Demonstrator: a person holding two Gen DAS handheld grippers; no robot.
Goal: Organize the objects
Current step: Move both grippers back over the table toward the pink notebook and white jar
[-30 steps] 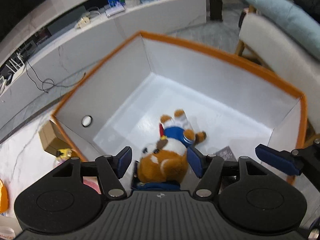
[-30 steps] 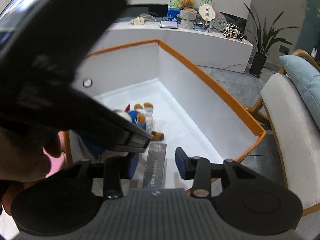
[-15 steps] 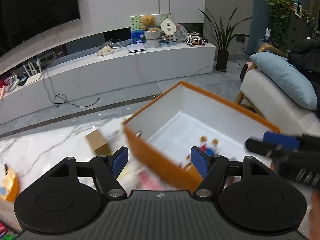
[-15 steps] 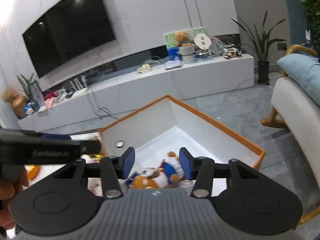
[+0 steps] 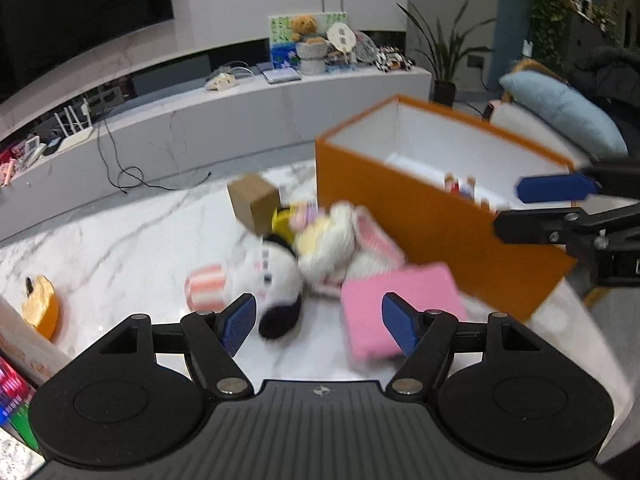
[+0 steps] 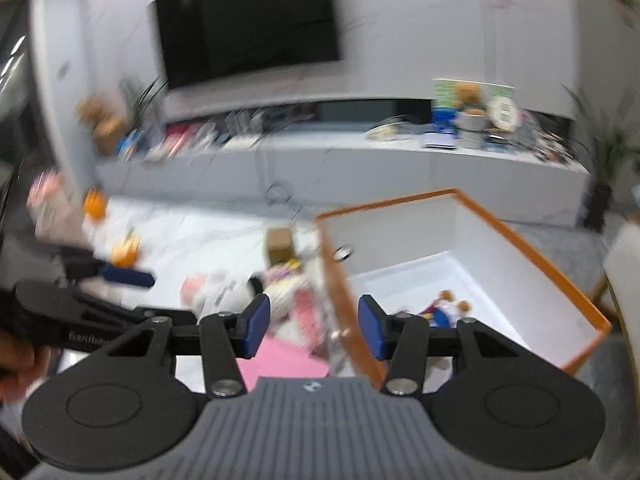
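Observation:
An orange box (image 5: 436,224) with a white inside stands on the marble table; a plush fox in blue (image 6: 442,310) lies in it. Left of the box lie a black-and-white plush (image 5: 276,276), a white bunny plush (image 5: 332,240), a pink flat box (image 5: 400,304) and a small cardboard box (image 5: 256,202). My left gripper (image 5: 318,322) is open and empty above the plush pile. My right gripper (image 6: 314,326) is open and empty, above the box's near left wall (image 6: 344,300). It also shows in the left wrist view (image 5: 556,204).
An orange-yellow toy (image 5: 40,306) lies at the table's left. Coloured packs (image 5: 14,392) sit at the near left edge. A long white TV bench (image 5: 240,120) stands behind the table, and an armchair with a blue cushion (image 5: 560,108) is at the right.
Both grippers have pulled up and back out of the orange box, leaving the plush fox inside. The left one has swung left over the plush pile. The views are motion-blurred.

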